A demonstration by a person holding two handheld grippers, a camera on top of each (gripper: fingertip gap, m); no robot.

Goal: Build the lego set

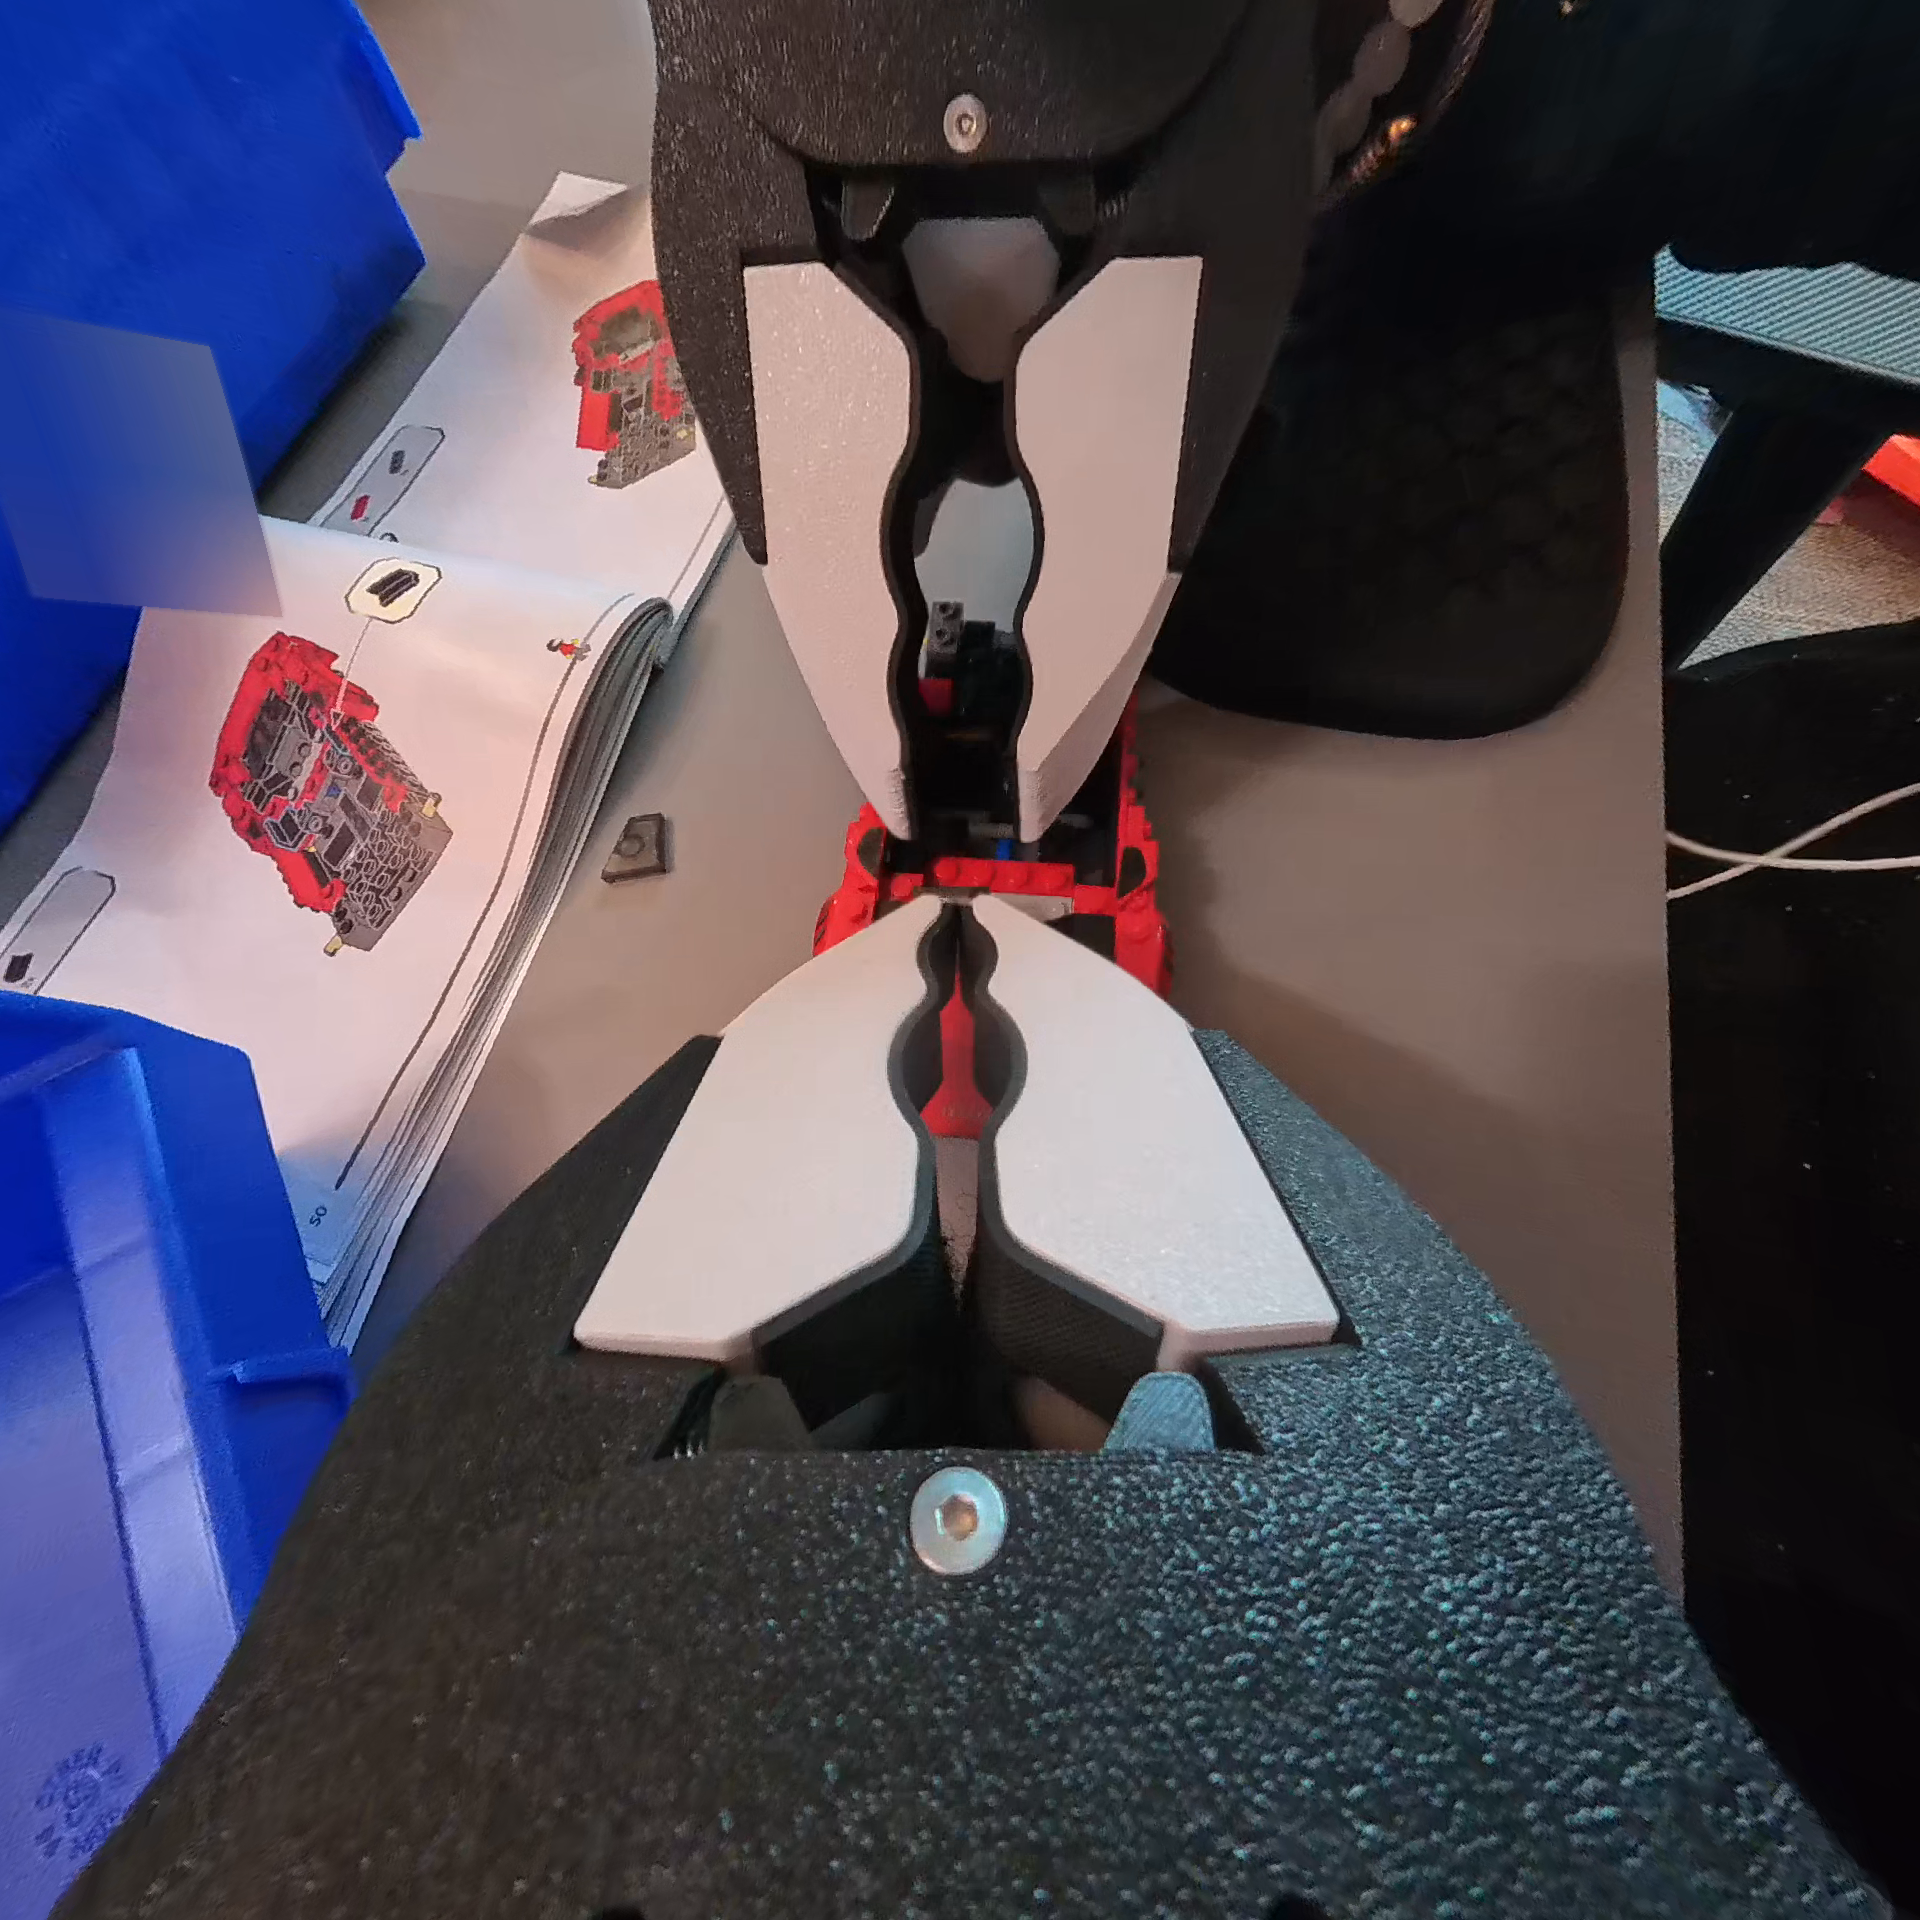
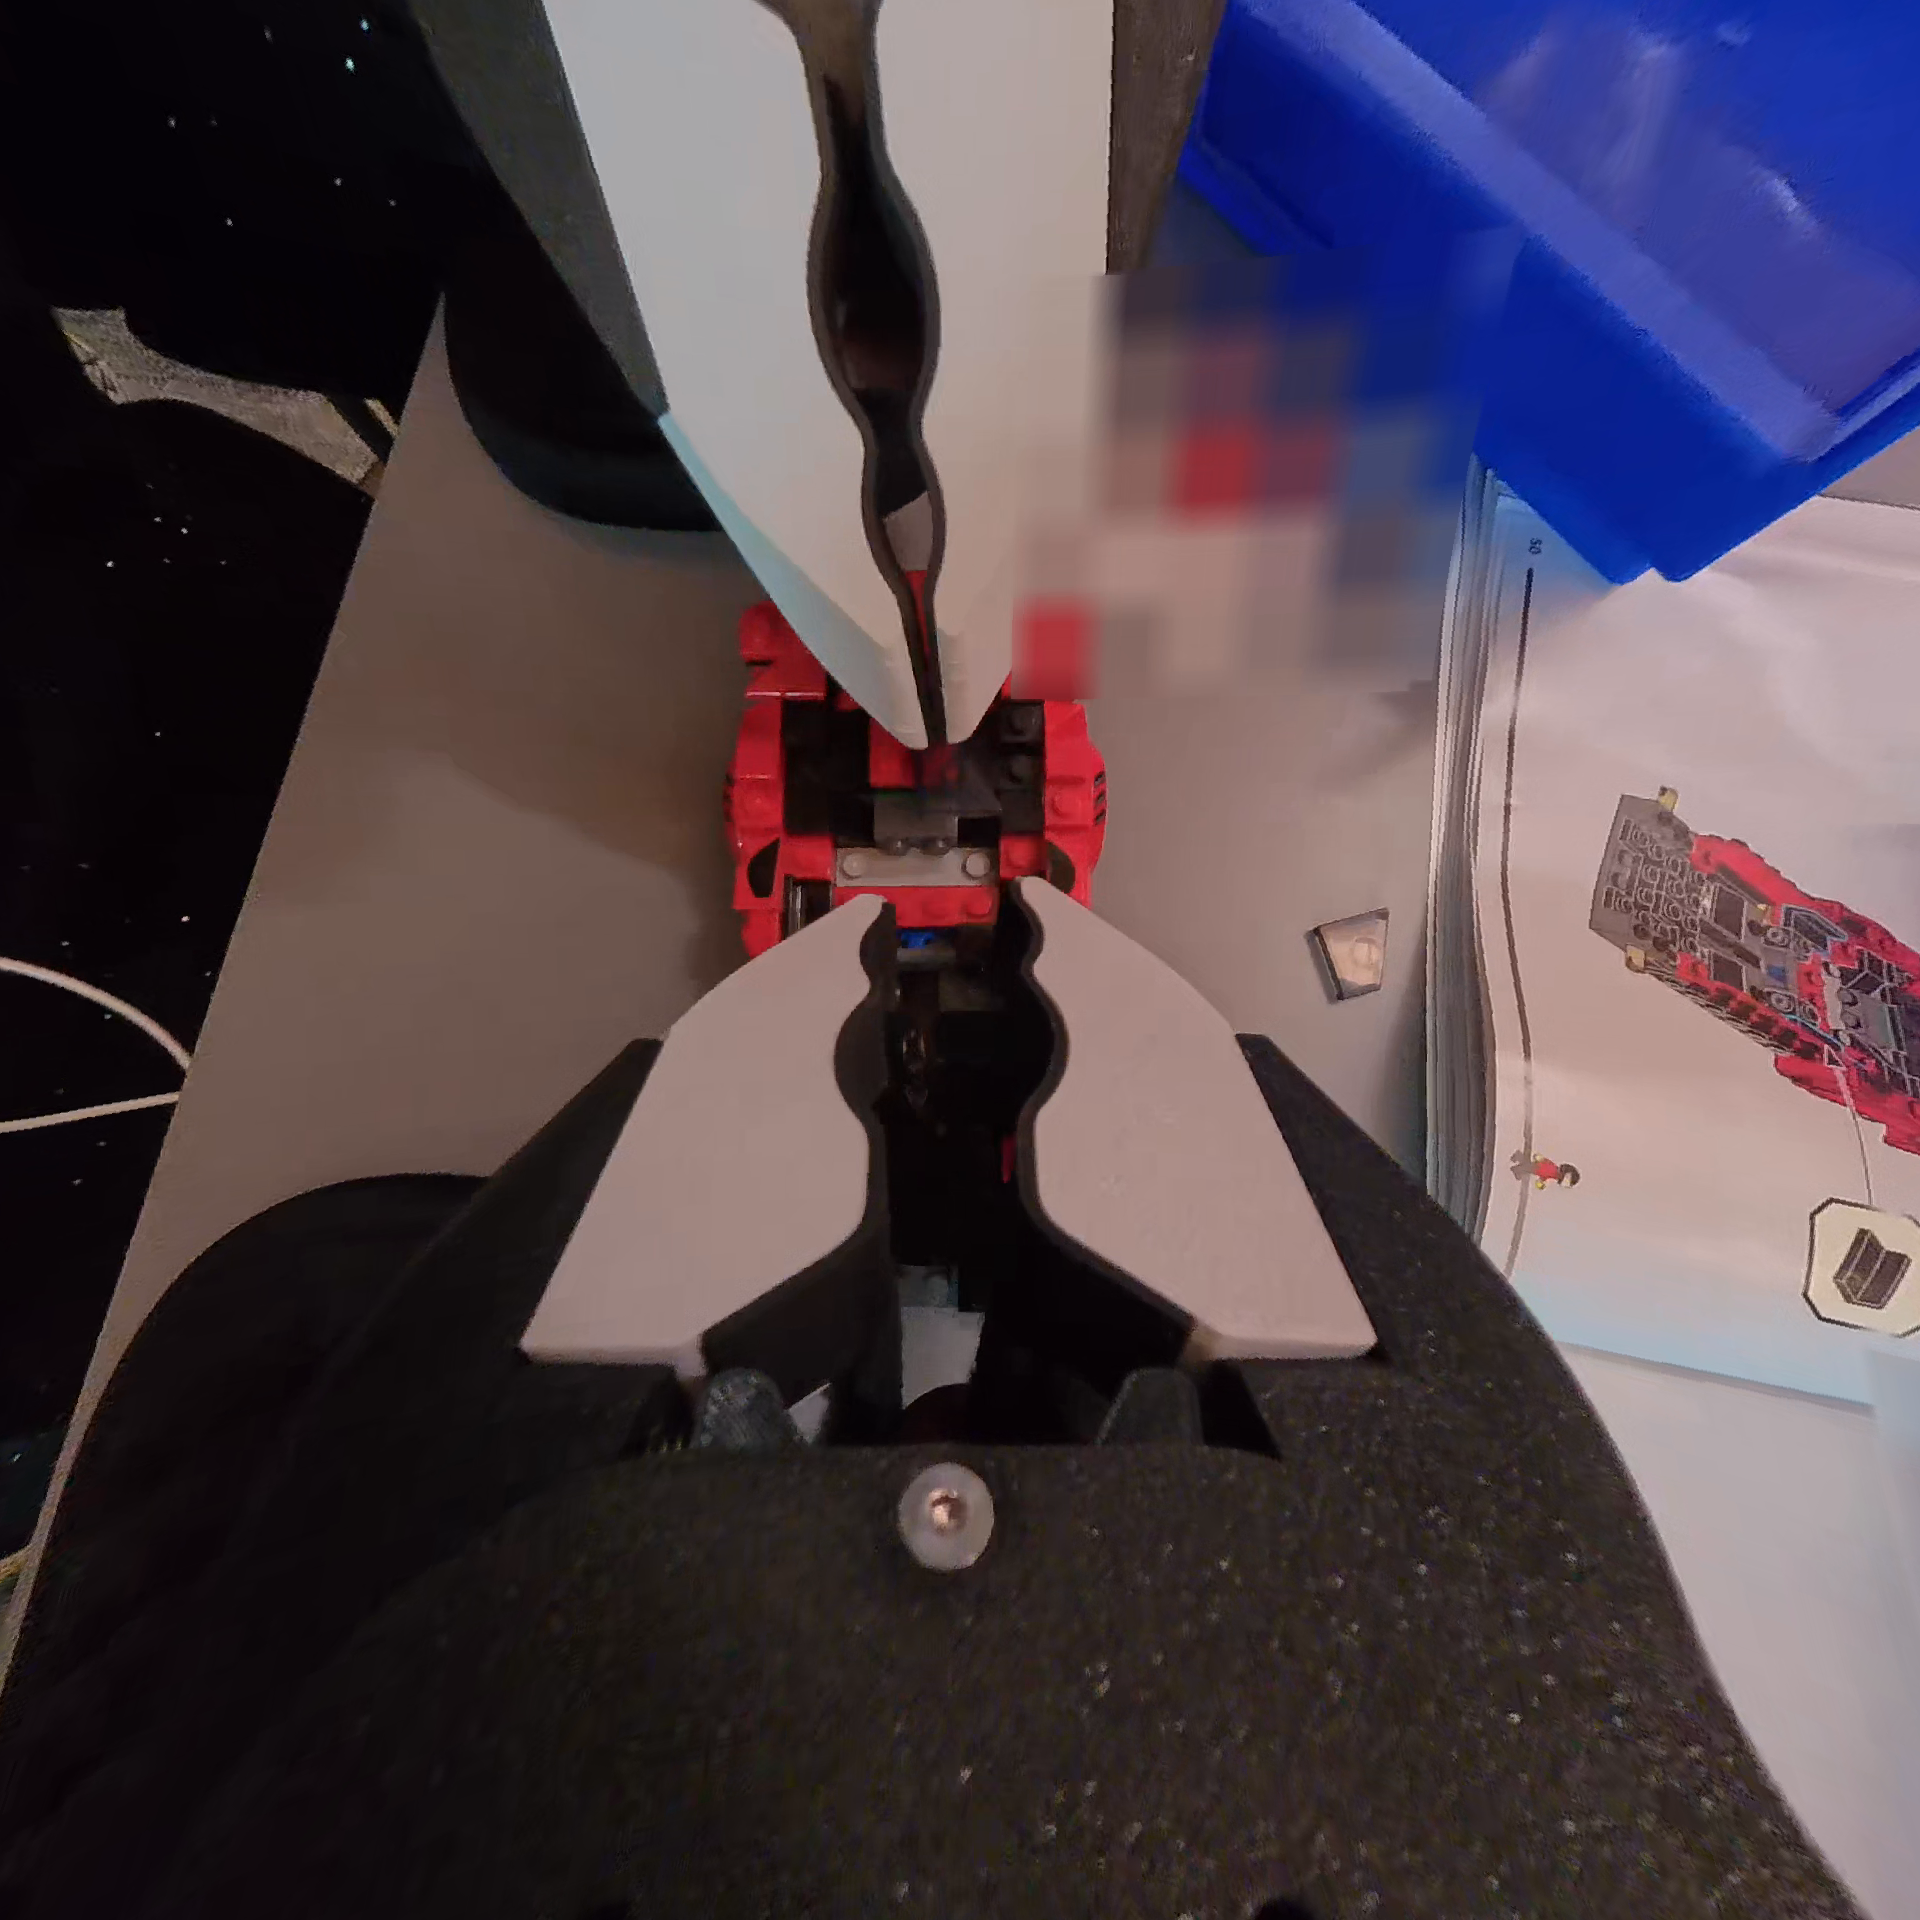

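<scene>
Lego car (image 2: 914,821) clamped by both grippers.

we've got a grey table (image 1: 1351,1039) carrying the red lego car (image 2: 914,831), an open instruction booklet (image 1: 343,831), a loose dark wedge piece (image 1: 636,847) just beside its pages, and blue bins (image 1: 125,1299) along the edge.

A grey table (image 1: 1351,935) carries two blue plastic bins (image 1: 156,260) along its edge, one at the far corner and another (image 1: 125,1299) nearer the camera; beyond the table's other edge, a dark floor (image 1: 1787,1143) with a thin white cable (image 1: 1766,852) lying across it; farther back, a black chair seat (image 1: 1455,540) juts over the table edge.
</scene>
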